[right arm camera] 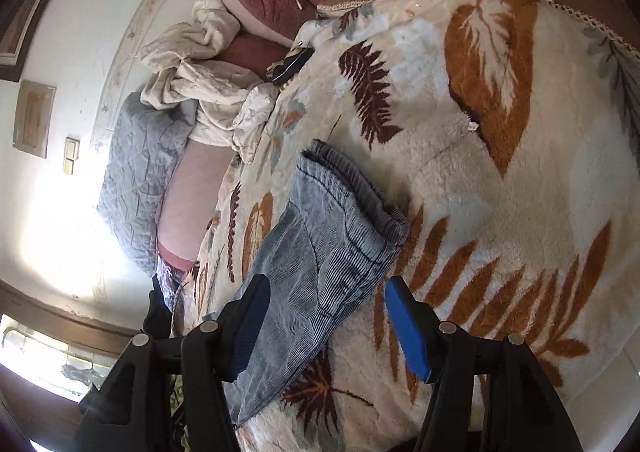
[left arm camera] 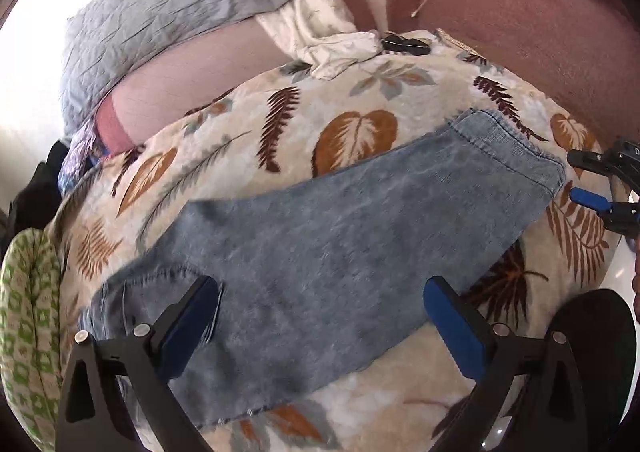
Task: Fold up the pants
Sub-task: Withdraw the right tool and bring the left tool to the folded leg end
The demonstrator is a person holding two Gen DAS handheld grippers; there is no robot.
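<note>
Across the leaf-print blanket (left arm camera: 360, 92), which covered the bed, the pants (left arm camera: 340, 236) lay as one long denim strip, already doubled leg on leg by the look of it, running in the left wrist view from 7 o'clock up to the hem end at 2 o'clock. A grey quilt (left arm camera: 160, 8) and crumpled cream bedding (left arm camera: 316, 12) sat well apart at 11 and 12 o'clock.

The plush blanket seemed the chief risk: its soft pile could be pinched along with the denim, so that a lift would drag the bedding and pull the fold askew. A grip on only the top layer would likely let the lower leg slide out and the edges part. The two ends being lifted unevenly could also twist the strip.

The left gripper (left arm camera: 320, 316) stood wide open above the waist-end half of the pants, its jaws straddling the cloth and holding nothing; whether its tips brushed the denim I could not tell. The right gripper (right arm camera: 324, 324) was likewise about half open and empty, poised over the hem end, with the cuff (right arm camera: 352, 196) lying just beyond its tips toward 12 o'clock in its own view.
</note>
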